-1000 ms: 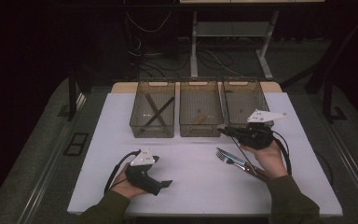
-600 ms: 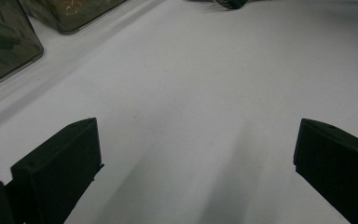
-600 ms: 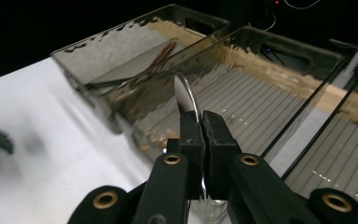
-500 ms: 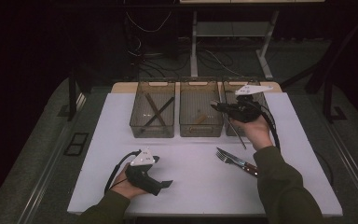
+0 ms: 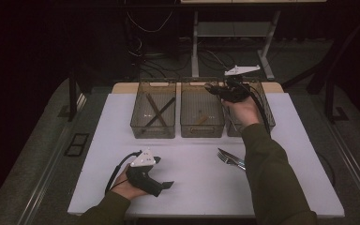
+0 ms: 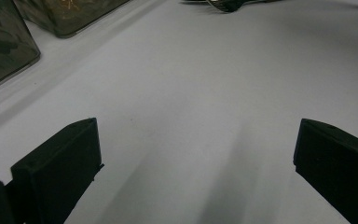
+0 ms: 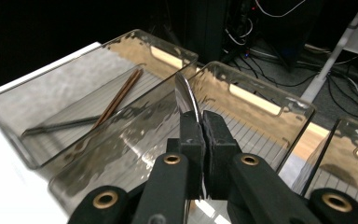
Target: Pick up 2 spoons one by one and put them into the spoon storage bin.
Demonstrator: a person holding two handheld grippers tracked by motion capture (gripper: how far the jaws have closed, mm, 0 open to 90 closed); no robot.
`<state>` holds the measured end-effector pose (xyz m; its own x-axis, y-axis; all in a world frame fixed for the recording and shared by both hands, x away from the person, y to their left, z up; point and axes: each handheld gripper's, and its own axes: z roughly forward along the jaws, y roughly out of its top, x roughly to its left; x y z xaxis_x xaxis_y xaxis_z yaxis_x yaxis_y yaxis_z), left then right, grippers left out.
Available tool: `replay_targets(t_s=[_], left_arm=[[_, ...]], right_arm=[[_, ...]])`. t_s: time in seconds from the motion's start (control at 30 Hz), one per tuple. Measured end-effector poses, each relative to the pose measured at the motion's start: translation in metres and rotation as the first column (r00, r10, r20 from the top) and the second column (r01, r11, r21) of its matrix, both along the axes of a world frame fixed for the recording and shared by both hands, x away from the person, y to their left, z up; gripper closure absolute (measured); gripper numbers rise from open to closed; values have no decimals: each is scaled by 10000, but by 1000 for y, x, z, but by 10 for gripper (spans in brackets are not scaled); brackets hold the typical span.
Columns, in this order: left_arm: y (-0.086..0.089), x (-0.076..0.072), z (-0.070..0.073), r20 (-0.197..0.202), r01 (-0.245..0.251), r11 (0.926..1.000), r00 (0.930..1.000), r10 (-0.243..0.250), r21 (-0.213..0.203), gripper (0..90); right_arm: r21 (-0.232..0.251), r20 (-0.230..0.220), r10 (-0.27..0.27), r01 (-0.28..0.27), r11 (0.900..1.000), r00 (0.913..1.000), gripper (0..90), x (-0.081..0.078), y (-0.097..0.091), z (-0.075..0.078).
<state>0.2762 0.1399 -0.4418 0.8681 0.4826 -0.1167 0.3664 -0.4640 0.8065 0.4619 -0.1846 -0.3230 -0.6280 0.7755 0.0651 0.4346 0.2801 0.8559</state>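
My right gripper point(image 7: 201, 122) is shut on a shiny metal knife point(image 7: 186, 97) whose blade tip pokes up past the jaws. In the high view this gripper point(image 5: 212, 87) is held above the far rim between the middle bin point(image 5: 201, 123) and the right bin point(image 5: 268, 117). My left gripper point(image 5: 167, 185) rests on the white table near its front left, and its jaws stand wide open point(image 6: 196, 135) over bare tabletop. A fork with other cutlery point(image 5: 230, 158) lies on the table in front of the bins, and its tines point(image 6: 223, 4) show far off in the left gripper view.
Three clear bins stand in a row at the back of the white table point(image 5: 192, 187). The left bin point(image 5: 143, 125) holds brown chopsticks point(image 5: 157, 111), also visible as chopsticks point(image 7: 121, 91) in the right gripper view. A small brown piece point(image 5: 201, 120) lies in the middle bin. Cables and table legs lie on the floor beyond.
The right hand has lifted from beside the cutlery on the table and moved away to the bins, gripper shut. The left gripper has stayed put.
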Motion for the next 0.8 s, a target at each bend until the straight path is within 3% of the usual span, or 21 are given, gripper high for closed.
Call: replay_targets(t_s=[0.43,0.8], left_arm=[[0,-1,1,85,139,9999,9999,-139,51,4],[-1,-1,1,75,152,9999,9999,-152,32,4]], right_arm=[[-56,-193,-390,389,9992,9991,876,36,24,-18],[-393,-344,-540,526,9978,9979,875,49,36,-41]])
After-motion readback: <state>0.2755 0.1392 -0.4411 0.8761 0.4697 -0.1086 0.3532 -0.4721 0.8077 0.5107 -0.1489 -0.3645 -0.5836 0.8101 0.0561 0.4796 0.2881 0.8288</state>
